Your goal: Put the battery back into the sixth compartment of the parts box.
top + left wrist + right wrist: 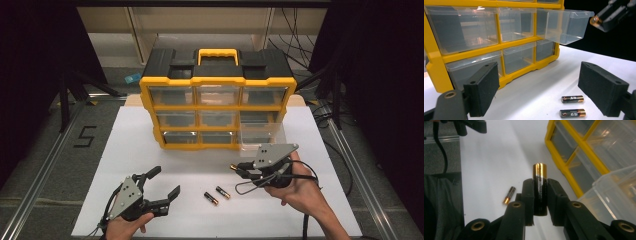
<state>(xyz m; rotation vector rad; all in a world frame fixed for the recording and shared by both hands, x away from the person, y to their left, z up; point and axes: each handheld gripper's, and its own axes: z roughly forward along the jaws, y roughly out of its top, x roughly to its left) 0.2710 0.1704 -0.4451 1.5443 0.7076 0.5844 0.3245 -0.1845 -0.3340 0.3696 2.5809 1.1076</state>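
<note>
A yellow and black organizer (217, 107) with clear drawers stands at the back of the white board (135, 150). One drawer (260, 132) on its right side is pulled out (564, 25) (614, 192). My right gripper (240, 170) hangs in front of that drawer, shut on a black and gold battery (539, 171) whose gold end sticks out past the jaws. Two more batteries (211, 198) (223, 192) lie side by side on the board. My left gripper (166, 181) rests low at the front left, open, with the two loose batteries (572, 99) (572, 113) ahead of it.
Metal rails run along both sides of the board. A black "5" mark (86, 136) lies on the floor at left. Cables (320, 112) trail at the right, beside dark stands. Bare board lies between the organizer and the grippers.
</note>
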